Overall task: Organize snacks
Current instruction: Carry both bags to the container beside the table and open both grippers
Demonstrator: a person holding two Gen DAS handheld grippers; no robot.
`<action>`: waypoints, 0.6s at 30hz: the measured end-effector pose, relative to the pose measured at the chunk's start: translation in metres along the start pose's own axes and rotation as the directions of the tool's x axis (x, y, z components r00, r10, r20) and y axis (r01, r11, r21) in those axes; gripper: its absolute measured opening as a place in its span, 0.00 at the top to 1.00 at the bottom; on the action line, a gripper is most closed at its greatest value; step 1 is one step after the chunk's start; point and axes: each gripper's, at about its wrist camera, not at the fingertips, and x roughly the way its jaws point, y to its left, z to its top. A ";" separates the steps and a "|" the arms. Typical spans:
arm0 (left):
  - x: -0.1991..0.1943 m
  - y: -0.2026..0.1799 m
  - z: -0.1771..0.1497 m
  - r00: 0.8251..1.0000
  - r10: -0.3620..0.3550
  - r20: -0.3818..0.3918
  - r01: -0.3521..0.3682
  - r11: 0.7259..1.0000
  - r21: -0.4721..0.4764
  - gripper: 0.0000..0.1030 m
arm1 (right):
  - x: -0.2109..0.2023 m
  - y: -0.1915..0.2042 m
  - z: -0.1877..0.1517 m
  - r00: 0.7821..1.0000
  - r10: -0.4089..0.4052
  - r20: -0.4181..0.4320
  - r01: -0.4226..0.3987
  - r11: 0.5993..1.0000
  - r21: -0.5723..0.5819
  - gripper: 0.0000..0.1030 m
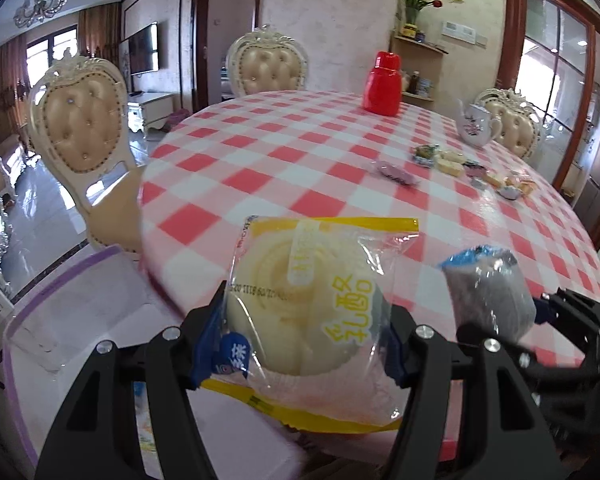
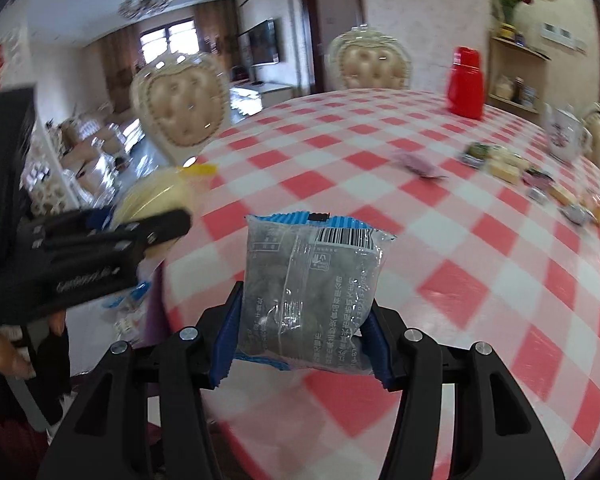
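Left hand-held gripper (image 1: 306, 344): black arms, blue ribbed pads, clamped on round pale cream cake (image 1: 300, 300) in clear crinkly wrapper with yellow edges, held above near rim of worktop (image 1: 260, 168).

Right hand-held gripper (image 2: 300, 344): same build, pinching dark grey lumpy snack pack (image 2: 312, 292), clear film, blue serrated top edge, barcode, just right of cream cake.

Worktop: round, glossy red-and-white checked cloth. Loose small wrapped snacks (image 1: 472, 172) cluster toward its far right. Smooth red plastic flask (image 1: 382, 84) at far side; white floral porcelain teapot (image 1: 476, 124) right of flask. Translucent purple-rimmed bin (image 1: 60, 320) below worktop's left edge.
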 end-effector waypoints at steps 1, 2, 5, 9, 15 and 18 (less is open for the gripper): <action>0.000 0.007 0.000 1.000 0.012 -0.004 -0.012 1.000 -0.004 0.37 | 0.003 0.009 0.000 1.000 0.009 -0.007 -0.010 1.000 -0.022 0.48; -0.001 0.014 0.000 1.000 0.025 -0.008 -0.025 1.000 -0.006 0.37 | 0.005 0.016 0.000 1.000 0.016 -0.012 -0.017 0.999 -0.037 0.48; -0.002 0.032 0.002 0.997 0.071 -0.016 -0.071 0.997 -0.003 0.37 | 0.010 0.042 0.001 0.999 0.042 -0.030 -0.045 0.994 -0.100 0.48; -0.012 0.061 0.006 0.994 0.105 -0.042 -0.103 0.994 0.035 0.37 | 0.014 0.066 0.002 0.997 0.066 -0.042 -0.072 0.986 -0.152 0.48; -0.028 0.099 0.002 0.973 0.214 -0.082 -0.200 0.969 0.147 0.37 | 0.028 0.114 0.003 0.987 0.129 -0.097 -0.150 0.956 -0.252 0.48; -0.033 0.118 -0.002 0.960 0.264 -0.097 -0.247 0.955 0.162 0.36 | 0.034 0.144 0.000 0.975 0.178 -0.132 -0.211 0.928 -0.307 0.48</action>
